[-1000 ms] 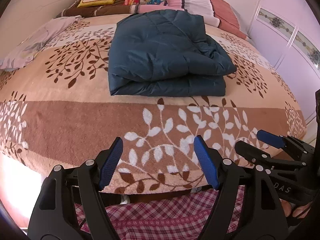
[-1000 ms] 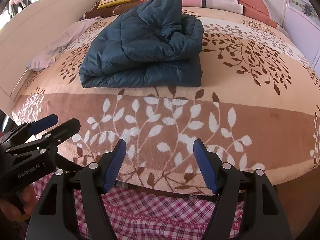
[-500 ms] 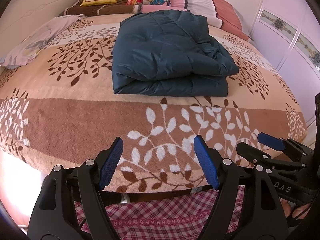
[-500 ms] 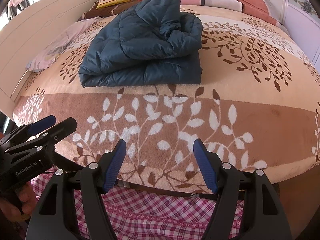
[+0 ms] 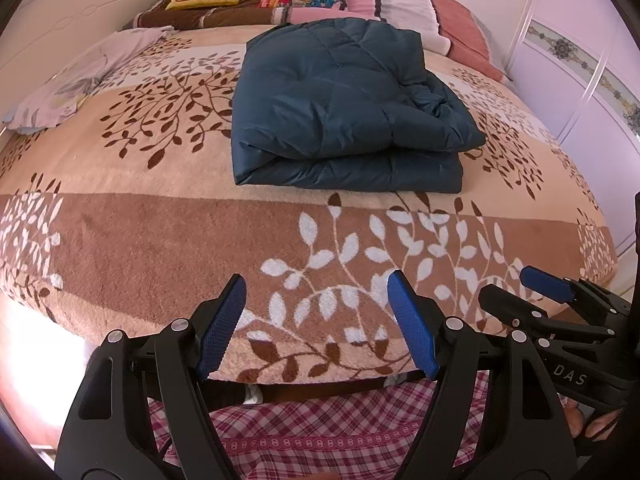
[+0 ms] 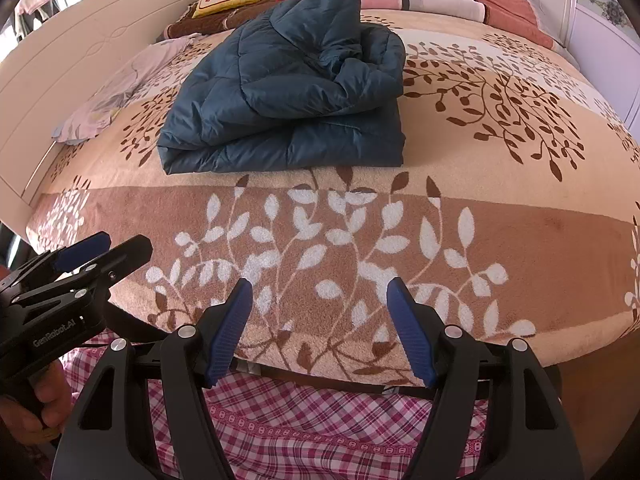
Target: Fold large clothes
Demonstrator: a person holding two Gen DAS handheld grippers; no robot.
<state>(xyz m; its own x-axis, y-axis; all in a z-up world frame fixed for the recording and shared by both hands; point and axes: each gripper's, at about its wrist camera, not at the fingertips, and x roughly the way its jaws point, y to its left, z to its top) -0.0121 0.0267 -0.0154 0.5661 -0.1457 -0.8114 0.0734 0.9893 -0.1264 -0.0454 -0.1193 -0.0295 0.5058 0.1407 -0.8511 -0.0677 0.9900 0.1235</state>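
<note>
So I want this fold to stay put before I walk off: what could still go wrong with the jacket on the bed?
Two risks, both guesses. The puffy blue jacket is bunched and loose along its right side, so the top layer may spring open or slide off the lower one. Both tongs, left and right, are open and held back at the near edge of the blanket, so nothing presses the fold down.

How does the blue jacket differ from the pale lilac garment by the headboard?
The blue jacket is dark, puffy and quilted, folded into a thick stack mid-bed. The pale lilac garment is thin, light-coloured and lies loose and rumpled at the bed's edge. Both rest on the leaf-patterned blanket, neither held.
</note>
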